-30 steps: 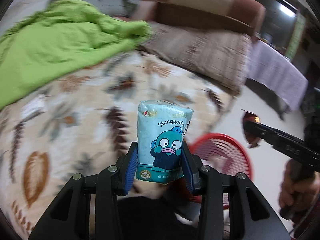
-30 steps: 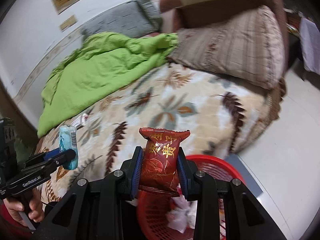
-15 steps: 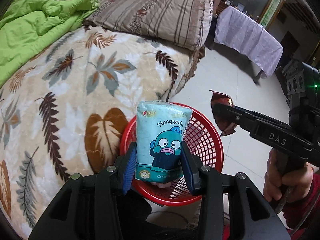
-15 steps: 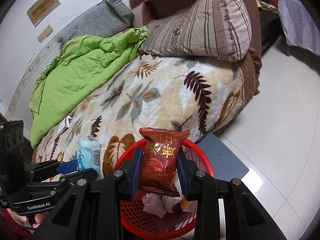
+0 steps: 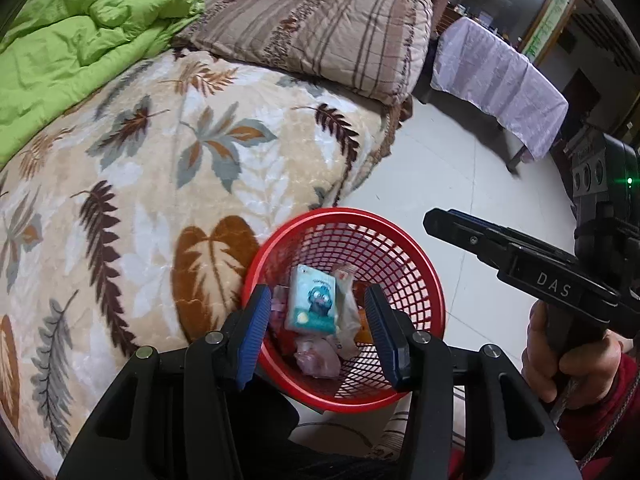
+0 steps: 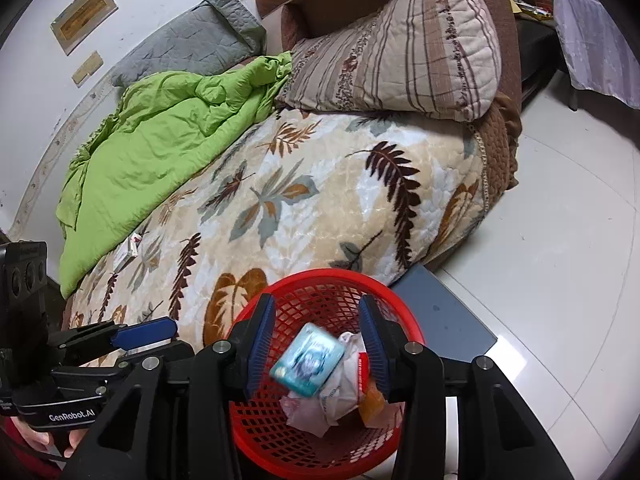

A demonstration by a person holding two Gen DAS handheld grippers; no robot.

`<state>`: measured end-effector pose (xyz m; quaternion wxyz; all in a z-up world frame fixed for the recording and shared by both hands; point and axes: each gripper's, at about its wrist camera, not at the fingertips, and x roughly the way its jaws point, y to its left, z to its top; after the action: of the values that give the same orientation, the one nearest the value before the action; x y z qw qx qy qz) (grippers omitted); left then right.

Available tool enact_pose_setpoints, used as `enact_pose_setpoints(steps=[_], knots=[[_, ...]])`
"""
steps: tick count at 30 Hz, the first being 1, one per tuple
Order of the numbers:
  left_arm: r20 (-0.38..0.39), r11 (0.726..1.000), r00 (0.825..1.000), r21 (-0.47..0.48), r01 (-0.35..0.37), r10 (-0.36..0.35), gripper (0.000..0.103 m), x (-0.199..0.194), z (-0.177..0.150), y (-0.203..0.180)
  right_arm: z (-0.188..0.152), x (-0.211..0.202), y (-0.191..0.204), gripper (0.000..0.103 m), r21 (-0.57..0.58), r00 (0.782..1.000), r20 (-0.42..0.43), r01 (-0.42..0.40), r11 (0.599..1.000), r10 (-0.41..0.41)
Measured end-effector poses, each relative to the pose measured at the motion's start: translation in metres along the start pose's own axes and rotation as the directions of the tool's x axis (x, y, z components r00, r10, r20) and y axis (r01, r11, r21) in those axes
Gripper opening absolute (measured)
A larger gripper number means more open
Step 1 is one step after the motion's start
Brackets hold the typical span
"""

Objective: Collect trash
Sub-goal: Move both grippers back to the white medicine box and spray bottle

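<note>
**Mia:** What had just changed over the red basket (image 5: pixel 400 264)?

**Ben:** Both tools let go. A moment before, the left gripper (image 5: pixel 316 294) was pinching a blue pack and the right gripper (image 6: pixel 317 304) was pinching a red snack bag. Now the jaws of both were spreading apart right above the basket, with nothing pressed between them.

**Mia:** Where did the blue pack (image 6: pixel 308 358) go?

**Ben:** Down inside the basket, on top of the crumpled wrappers. It looked blurry, so I think it was still dropping. I could not pick out the red bag among the things in there.

**Mia:** So was that good for the job?

**Ben:** Yes. I think two more bits of trash were done, and both tools were free to fetch more.

**Mia:** Count everything, biggest first.

**Ben:** One bed (image 6: pixel 320 200), right beside the basket. One green blanket (image 6: pixel 160 152) and two pillows, one striped (image 6: pixel 400 48) and one grey (image 6: pixel 192 48), all far from the basket. One basket. Two grippers. One blue pack. One small box (image 6: pixel 129 249) lay on the bed, well away from the basket. The wrappers in the basket were too bunched up to count.

**Mia:** Was the small box trash too?

**Ben:** Maybe. It looked like the only loose thing left on the bed.
</note>
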<state>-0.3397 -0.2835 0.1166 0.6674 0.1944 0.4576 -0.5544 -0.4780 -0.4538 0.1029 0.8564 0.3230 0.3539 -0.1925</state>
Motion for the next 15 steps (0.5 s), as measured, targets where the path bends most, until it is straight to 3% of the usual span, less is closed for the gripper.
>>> enact_pose_setpoints(steps=[9, 15], knots=[[0.087, 0.989, 0.991, -0.117, -0.087, 0.098, 0.048, -0.039, -0.006, 0.053, 0.007, 0.027, 0.055, 0.047, -0.094, 0.995, -0.041, -0.096, 0.991, 0.092], [0.127, 0.954, 0.973, -0.258, -0.155, 0.193, 0.05, -0.07, -0.02, 0.114, 0.017, 0.052, 0.118, 0.047, -0.201, 0.981, -0.089, -0.19, 0.961, 0.175]])
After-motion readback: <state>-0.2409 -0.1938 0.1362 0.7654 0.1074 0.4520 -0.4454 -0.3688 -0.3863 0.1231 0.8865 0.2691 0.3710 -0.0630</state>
